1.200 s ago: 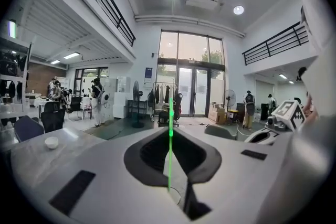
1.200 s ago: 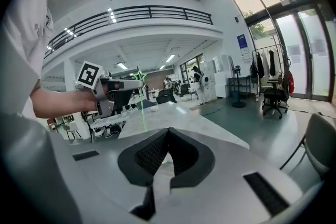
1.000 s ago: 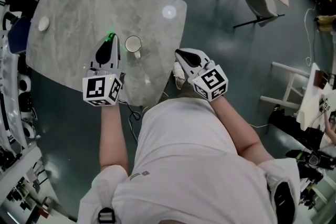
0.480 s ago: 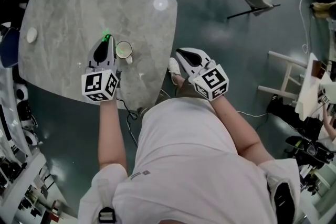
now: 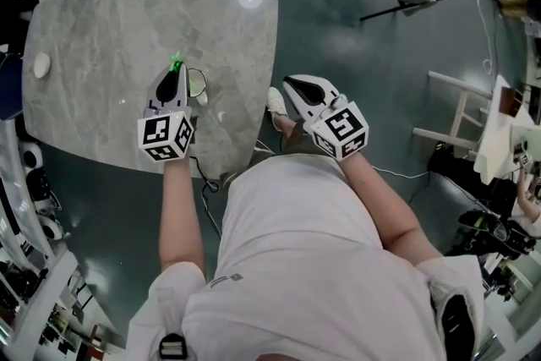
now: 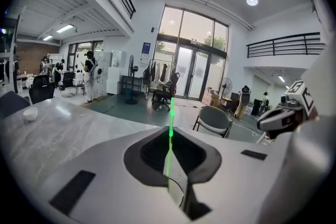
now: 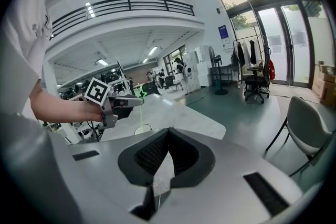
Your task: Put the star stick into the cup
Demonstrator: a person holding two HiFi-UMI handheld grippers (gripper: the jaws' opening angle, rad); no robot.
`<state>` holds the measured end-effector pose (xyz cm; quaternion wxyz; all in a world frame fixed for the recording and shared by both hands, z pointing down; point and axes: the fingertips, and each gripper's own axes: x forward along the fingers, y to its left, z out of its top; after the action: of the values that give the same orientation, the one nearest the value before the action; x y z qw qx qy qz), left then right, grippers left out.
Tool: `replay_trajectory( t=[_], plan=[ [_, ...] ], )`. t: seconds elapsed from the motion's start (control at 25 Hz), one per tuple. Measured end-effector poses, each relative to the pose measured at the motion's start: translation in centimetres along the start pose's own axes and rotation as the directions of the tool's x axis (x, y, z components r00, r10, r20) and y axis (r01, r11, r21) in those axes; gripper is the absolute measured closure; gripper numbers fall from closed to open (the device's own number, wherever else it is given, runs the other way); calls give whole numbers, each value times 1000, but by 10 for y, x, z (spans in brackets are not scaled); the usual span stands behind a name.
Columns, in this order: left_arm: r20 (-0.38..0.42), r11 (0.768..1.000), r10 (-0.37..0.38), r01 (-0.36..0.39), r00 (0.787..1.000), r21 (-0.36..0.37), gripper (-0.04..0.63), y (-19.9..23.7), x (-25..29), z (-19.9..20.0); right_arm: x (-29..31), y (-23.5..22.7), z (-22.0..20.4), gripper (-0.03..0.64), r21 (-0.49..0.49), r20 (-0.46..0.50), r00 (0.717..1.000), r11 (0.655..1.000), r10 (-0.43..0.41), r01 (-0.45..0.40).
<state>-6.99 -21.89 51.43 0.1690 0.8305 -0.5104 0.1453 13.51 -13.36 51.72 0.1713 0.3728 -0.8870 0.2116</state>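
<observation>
Your left gripper (image 5: 175, 73) is clenched on the star stick (image 6: 169, 128), held upright just above the cup (image 5: 198, 84), toward the table's (image 5: 101, 30) near edge. I judge that insertion and release are not yet done. Your right gripper (image 7: 164, 155), closed on nothing, hangs off the right edge. Its view alone shows the stick's lower end at the cup's rim, which the head view hides.

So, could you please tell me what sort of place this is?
Probably a large open-plan lab or office hall: tall glass entrance doors, a railed mezzanine balcony overhead, and a marble-look table with a grey chair nearby.
</observation>
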Motion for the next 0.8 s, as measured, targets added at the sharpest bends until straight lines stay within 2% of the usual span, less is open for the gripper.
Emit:
replay_trajectory(
  t=[0.28, 0.8],
  plan=[
    [-22, 1000, -1, 0, 1000, -11, 578, 2, 6, -15, 1, -2, -2, 606, 5, -8, 1000, 1000, -8, 8],
    [-29, 1000, 11, -12, 1000, -13, 577, 19, 23, -15, 3, -7, -2, 606, 14, -16, 999, 999, -30, 30]
  ],
)
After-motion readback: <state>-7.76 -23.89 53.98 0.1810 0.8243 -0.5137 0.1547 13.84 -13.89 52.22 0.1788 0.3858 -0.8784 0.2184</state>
